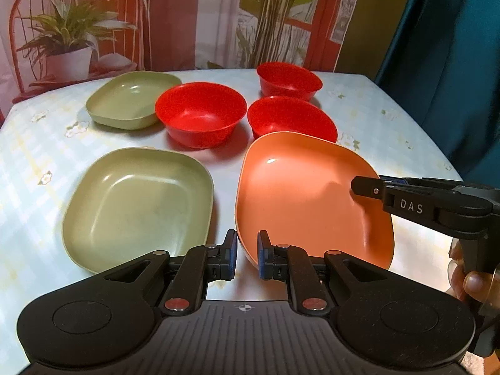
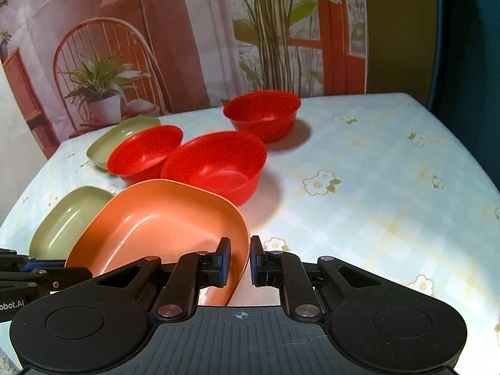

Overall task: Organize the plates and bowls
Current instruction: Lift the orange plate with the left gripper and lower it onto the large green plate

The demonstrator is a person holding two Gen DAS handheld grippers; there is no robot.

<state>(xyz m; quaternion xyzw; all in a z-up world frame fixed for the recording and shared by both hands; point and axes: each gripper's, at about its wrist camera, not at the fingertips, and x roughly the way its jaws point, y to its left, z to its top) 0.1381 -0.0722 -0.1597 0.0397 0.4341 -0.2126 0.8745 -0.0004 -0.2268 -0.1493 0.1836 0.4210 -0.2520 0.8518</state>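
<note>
While both claws pinch the tilted orange plate (image 2: 162, 218), next comes stacking it at 9 o'clock on the green plate (image 1: 137, 206).

Bowls (image 1: 200, 118) behind plates (image 1: 137, 206)

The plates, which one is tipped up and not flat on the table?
The orange plate, the only orange one. Both grippers pinch its rim and it tilts. The two green plates, near and far, lie flat on the table.
</note>
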